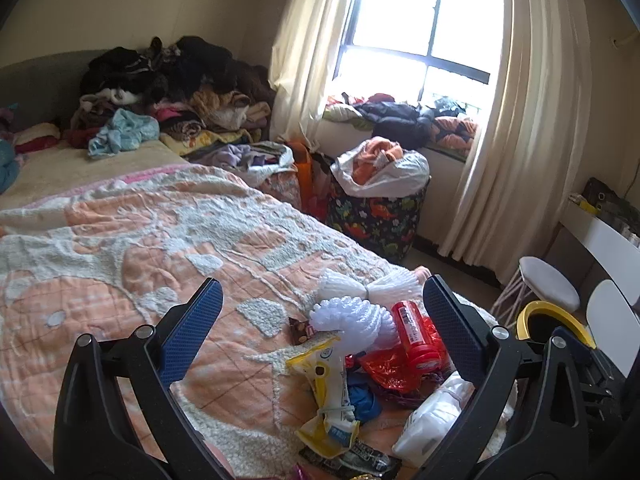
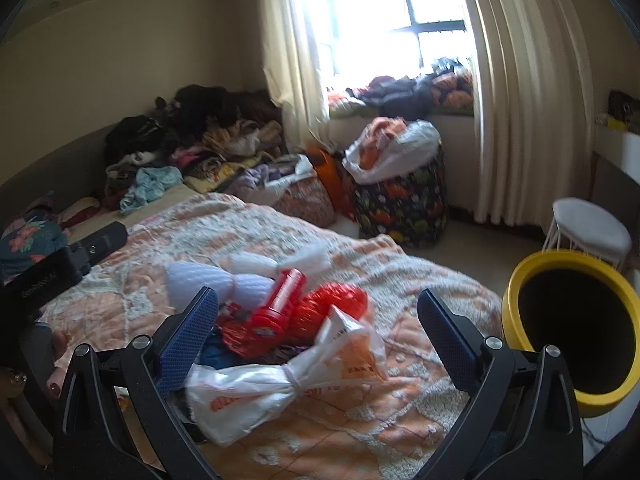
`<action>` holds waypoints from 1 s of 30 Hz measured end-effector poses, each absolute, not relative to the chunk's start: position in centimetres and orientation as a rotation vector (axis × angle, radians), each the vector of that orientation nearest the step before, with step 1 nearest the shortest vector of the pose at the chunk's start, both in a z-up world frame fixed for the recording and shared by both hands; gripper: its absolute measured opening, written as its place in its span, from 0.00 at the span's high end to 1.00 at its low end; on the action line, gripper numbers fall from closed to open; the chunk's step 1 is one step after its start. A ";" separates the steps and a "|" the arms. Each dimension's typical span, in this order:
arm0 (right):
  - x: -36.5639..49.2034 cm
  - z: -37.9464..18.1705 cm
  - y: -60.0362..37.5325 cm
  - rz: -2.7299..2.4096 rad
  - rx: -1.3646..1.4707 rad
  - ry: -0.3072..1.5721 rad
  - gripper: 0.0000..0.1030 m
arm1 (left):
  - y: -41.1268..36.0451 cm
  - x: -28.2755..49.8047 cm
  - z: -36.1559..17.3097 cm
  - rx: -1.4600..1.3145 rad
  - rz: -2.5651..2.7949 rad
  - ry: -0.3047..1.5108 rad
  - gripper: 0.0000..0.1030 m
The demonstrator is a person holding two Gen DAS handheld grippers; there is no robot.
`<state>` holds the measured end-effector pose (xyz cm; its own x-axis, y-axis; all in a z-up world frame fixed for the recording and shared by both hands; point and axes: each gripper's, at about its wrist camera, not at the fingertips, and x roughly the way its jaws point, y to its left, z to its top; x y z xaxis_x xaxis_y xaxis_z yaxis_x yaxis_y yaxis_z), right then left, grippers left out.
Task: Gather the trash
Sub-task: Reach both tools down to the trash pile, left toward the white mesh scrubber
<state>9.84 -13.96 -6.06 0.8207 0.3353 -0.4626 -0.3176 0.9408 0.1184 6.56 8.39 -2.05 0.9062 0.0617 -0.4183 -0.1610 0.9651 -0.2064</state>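
Left wrist view: the left gripper, fingers spread and holding nothing, hangs over the trash pile at the bed's corner; a clothes heap fills the far end.

Right wrist view: the right gripper, fingers likewise released, faces a tied plastic bag; the yellow bin stands just past the bed's edge, near a white stool.

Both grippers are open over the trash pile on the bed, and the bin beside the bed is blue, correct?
Not quite: the bin is yellow, clearest in the right wrist view. The rest holds: left gripper and right gripper are open over the trash pile on the bed.
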 end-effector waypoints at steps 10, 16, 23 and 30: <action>14.9 -10.5 -14.5 0.320 0.081 0.702 0.06 | 7.7 11.3 -5.1 -0.241 -0.002 0.567 0.11; 17.1 -12.5 -14.5 0.370 0.166 0.850 0.08 | 7.7 12.9 -6.2 -0.263 -0.021 0.607 0.11; 16.8 -13.5 -14.3 0.454 0.220 0.906 0.39 | 7.6 14.3 -7.5 -0.289 -0.029 0.657 0.23; 15.3 -12.4 -15.6 0.481 0.213 0.860 0.48 | 6.7 14.1 -7.4 -0.261 -0.033 0.669 0.54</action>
<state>15.34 -15.63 -12.39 0.5538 0.4880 -0.6746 -0.3197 0.8728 0.3689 14.13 6.67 -7.40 0.7851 -0.1134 -0.6089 -0.0538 0.9669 -0.2494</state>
